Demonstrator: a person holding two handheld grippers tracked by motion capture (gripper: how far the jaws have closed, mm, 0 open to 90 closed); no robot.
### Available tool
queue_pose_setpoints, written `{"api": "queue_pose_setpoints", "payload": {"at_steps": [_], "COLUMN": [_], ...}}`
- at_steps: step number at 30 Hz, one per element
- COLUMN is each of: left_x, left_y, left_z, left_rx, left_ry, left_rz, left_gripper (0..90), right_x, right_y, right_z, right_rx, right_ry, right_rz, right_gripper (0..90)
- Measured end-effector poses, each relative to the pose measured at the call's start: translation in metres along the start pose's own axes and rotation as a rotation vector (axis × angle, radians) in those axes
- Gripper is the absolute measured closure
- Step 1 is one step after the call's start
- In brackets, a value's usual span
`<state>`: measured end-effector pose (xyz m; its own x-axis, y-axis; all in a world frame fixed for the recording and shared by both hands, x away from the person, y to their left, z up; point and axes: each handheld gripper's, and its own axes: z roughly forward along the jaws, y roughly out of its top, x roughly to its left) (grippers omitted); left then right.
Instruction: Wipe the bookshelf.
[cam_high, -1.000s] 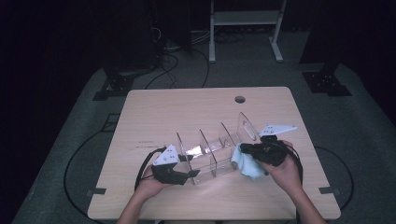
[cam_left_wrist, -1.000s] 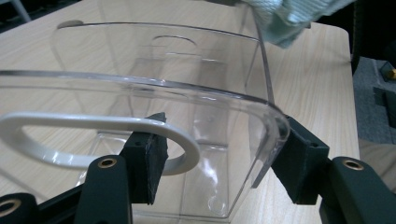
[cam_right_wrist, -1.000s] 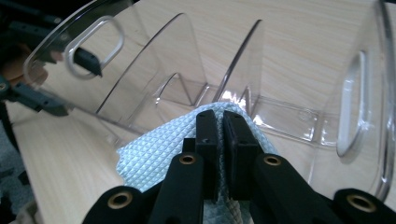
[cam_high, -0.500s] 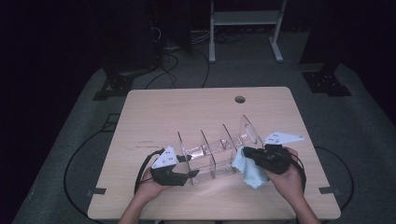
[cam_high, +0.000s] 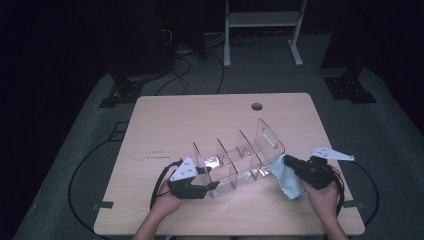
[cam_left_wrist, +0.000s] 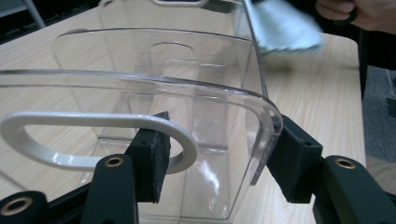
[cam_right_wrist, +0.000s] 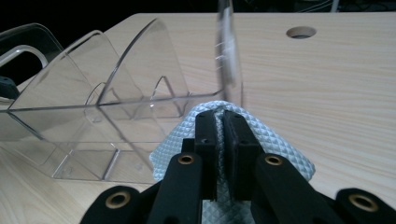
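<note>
No brand, label or writing can be read on anything here.

The left gripper (cam_high: 207, 181) has its jaws set around the near end wall of the clear acrylic organizer (cam_high: 240, 162): one pad sits inside the white-rimmed handle cut-out (cam_left_wrist: 93, 142), the other against the wall's outer curved edge. These jaws have just been closing with that wall between them; both pads appear to touch the plastic, so they look clenched on it.

The right gripper (cam_high: 292, 162) has its jaws clenched tight on a pale blue cloth (cam_high: 287, 175), whose quilted weave bulges out on both sides of the pads and spreads below them. Just ahead of these jaws stands the organizer's far end wall, upright, its thin edge almost in line with the jaw tips; the cloth lies near or against the base of that wall, and I cannot tell whether it presses on it.

The organizer lies slantwise between the two pairs of jaws, its dividers rising in a row. Beyond the right jaws the worktop (cam_high: 200, 120) runs open and bare as far as a round cable hole (cam_high: 257, 106). Behind those jaws the worktop's near edge is close.
</note>
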<state>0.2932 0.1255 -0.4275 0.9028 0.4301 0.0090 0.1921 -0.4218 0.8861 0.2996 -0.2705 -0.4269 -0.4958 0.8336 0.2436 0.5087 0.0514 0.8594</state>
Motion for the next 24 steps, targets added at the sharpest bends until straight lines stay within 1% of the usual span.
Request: {"api": "queue_pose_setpoints", "payload": {"at_steps": [2,4,5,6,7,8,11,12,13,15,16,17,18,19,20,21,24], "left_x": [-0.002,-0.002,-0.002,-0.002,-0.002,-0.002,-0.002,-0.002,-0.002,-0.002,-0.002,-0.002,-0.002,-0.002,-0.002,-0.002,-0.001], "left_y": [0.000,0.000,0.000,0.000,0.000,0.000,0.000,0.000,0.000,0.000,-0.001,-0.001,-0.001,-0.001,-0.001,-0.001,0.000], "left_z": [0.002,0.002,0.002,0.002,0.002,0.002,0.002,0.003,0.003,0.003,0.003,0.003,0.003,0.002,0.002,0.002,0.002], "left_rx": [0.001,0.000,-0.002,-0.002,-0.002,-0.002,-0.008,-0.010,-0.007,-0.008,-0.008,-0.009,-0.009,-0.010,-0.011,-0.011,-0.008], "left_ry": [-0.008,-0.015,-0.016,-0.017,-0.017,-0.018,-0.029,-0.031,-0.033,-0.037,-0.039,-0.040,-0.040,-0.040,-0.039,-0.039,-0.040], "left_rz": [0.002,0.001,0.001,0.001,0.001,0.002,-0.004,-0.006,-0.003,-0.002,-0.005,-0.005,-0.005,-0.007,-0.009,-0.011,-0.014], "left_gripper": [45.0,45.6,45.7,45.7,45.8,45.8,46.1,46.2,46.2,46.1,46.1,46.1,46.1,46.1,46.1,46.1,45.8], "right_x": [0.007,0.018,0.023,0.024,0.022,0.017,-0.002,-0.008,-0.011,-0.007,-0.003,0.003,0.007,0.011,0.012,0.011,0.000], "right_y": [-0.002,-0.005,-0.006,-0.006,-0.004,-0.003,0.001,0.002,0.002,0.000,-0.002,-0.003,-0.004,-0.003,-0.002,0.000,0.002], "right_z": [0.007,0.015,0.018,0.018,0.017,0.015,0.009,0.009,0.009,0.011,0.013,0.014,0.015,0.015,0.015,0.014,0.012], "right_rx": [0.007,0.028,0.039,0.039,0.036,0.028,-0.005,-0.013,-0.017,-0.023,-0.026,-0.027,-0.021,-0.018,-0.020,-0.026,-0.052], "right_ry": [0.020,0.063,0.066,0.059,0.059,0.052,0.002,-0.002,0.000,0.009,0.022,0.058,0.077,0.079,0.076,0.074,0.045], "right_rz": [-0.013,-0.034,-0.055,-0.070,-0.065,-0.048,-0.001,0.025,0.036,0.039,0.026,0.019,0.015,-0.009,-0.022,-0.019,0.021], "right_gripper": [84.0,83.9,84.0,84.0,84.0,84.0,83.8,83.8,83.7,83.8,83.8,83.8,83.8,83.8,83.8,83.8,83.8]}}
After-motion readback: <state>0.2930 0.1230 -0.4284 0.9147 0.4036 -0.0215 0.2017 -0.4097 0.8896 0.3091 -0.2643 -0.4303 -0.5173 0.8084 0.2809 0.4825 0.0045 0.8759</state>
